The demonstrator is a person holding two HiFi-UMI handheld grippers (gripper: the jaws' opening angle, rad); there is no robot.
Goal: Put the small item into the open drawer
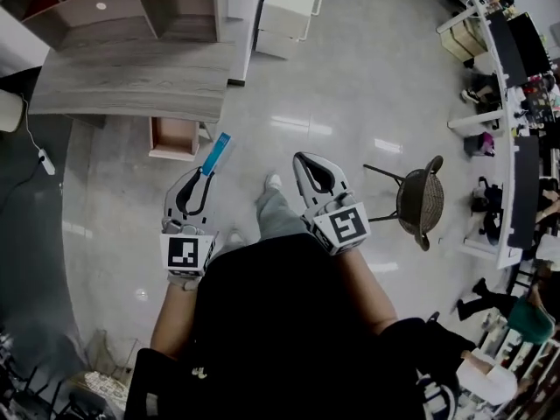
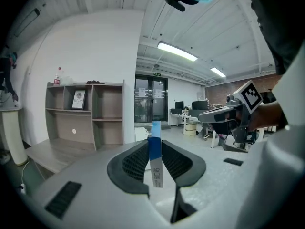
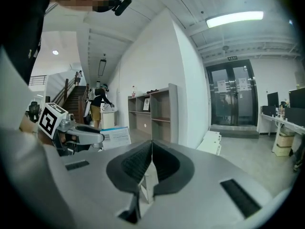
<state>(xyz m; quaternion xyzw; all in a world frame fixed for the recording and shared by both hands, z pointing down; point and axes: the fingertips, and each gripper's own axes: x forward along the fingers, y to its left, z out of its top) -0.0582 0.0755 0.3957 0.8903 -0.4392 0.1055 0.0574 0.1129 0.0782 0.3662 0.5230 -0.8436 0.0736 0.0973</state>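
We hold the box (image 2: pixel 155 151) pinched edge-on in the left gripper (image 1: pixel 197 180), so it can drop narrow-side into the drawer (image 1: pixel 173 138), which is well ahead below the tabletop (image 1: pixel 131 81); the right gripper (image 3: pixel 151 147) is pressed together, empty

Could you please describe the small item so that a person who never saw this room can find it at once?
Start from the grey wooden desk and come down to the person standing in front of it. The left gripper is shut on a thin flat box, blue at the far end and white with print below. The right gripper beside it holds nothing.
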